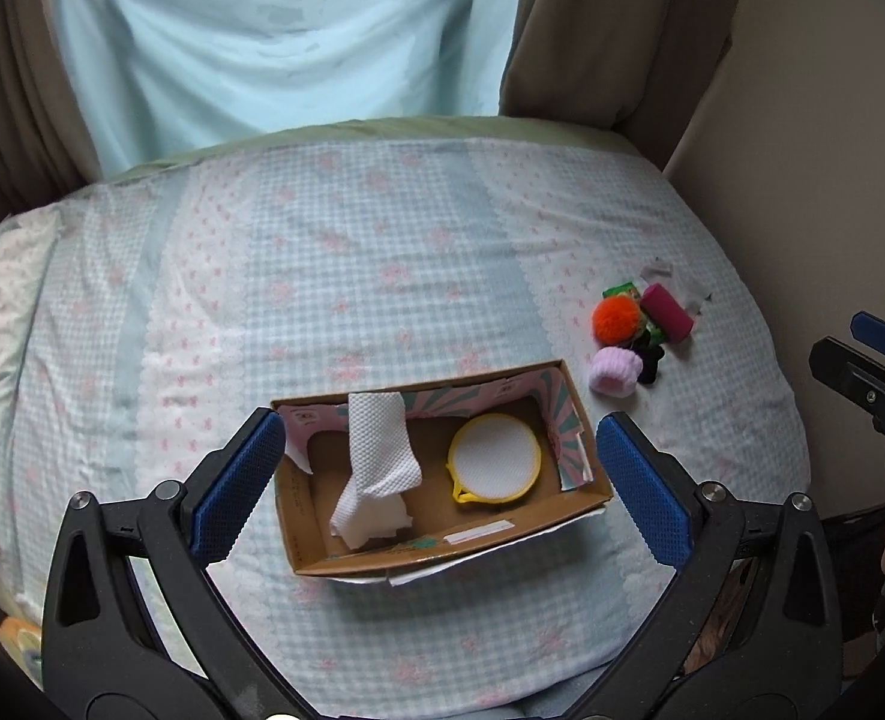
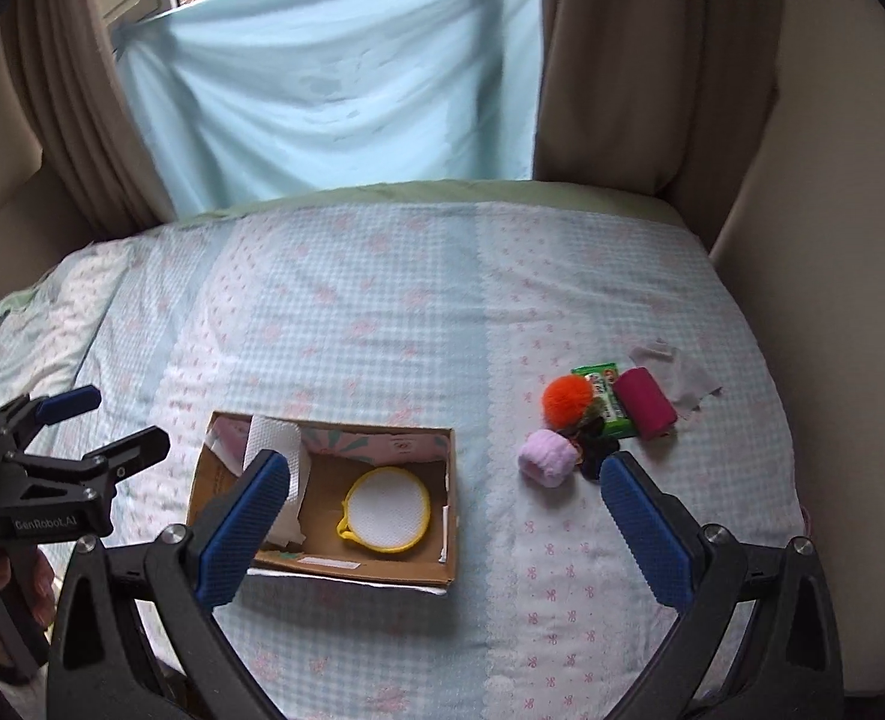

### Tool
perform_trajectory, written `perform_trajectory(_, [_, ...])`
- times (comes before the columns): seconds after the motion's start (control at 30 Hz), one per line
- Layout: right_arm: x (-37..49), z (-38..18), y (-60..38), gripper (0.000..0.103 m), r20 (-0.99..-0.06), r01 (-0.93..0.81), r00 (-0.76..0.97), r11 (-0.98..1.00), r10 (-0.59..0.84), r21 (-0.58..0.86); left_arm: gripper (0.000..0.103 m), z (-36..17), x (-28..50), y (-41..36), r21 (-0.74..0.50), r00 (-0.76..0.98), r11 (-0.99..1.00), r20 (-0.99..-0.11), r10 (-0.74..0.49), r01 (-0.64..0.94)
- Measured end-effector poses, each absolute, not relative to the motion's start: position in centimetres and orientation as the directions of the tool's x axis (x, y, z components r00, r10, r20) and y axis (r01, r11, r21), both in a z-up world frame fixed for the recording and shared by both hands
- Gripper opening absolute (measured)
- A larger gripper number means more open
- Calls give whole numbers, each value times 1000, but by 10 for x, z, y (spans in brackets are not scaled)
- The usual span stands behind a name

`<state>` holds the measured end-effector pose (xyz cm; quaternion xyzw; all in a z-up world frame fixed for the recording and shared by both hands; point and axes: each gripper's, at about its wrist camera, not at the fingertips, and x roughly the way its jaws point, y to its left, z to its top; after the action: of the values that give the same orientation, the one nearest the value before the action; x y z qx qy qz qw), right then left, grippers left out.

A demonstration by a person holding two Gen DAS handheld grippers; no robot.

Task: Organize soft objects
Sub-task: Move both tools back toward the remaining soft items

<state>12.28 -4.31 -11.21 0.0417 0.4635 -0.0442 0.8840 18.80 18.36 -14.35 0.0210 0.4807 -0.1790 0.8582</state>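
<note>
**A tight pile and a light box: where this could slip**

We see both hand-held grippers empty with their jaws spread wide. The left hand-held gripper hovers over the open brown cardboard box at lower centre of its view. The right hand-held gripper hangs between that box and the pile of soft things on the bed's checked blue-and-pink cover.

Already in the box are a crumpled white paper towel, draped over the far wall, and a round white mesh pad with a yellow rim lying flat on the floor of the box.

Still outside, at right of centre in the right wrist view, lie a pale pink knitted roll, a fluffy orange pom-pom, a magenta fabric roll, a green printed packet and something small and black that we cannot identify. They touch or overlap one another.

We judge the main risk to be there: jaws closing on the pink roll may catch the black thing too, or nudge the pom-pom away. The soft bed gives under pressure, so a downward reach could sink and close short. The box is light and unheld; a drop against its wall could tip or shift it, and the draped towel could be dragged out.
</note>
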Motion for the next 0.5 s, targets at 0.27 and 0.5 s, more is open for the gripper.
perform_trajectory(0.27, [98,-72,-106,103,-752,246,646,968,-132,41,103,-108,176,131,-145,531,936,-791,-305,322])
perform_trajectory(0.5, [95,-73,-176,103,-730,156,680,986,-68,54,103,-104,152,53,-93,566,963,-793,-225,253])
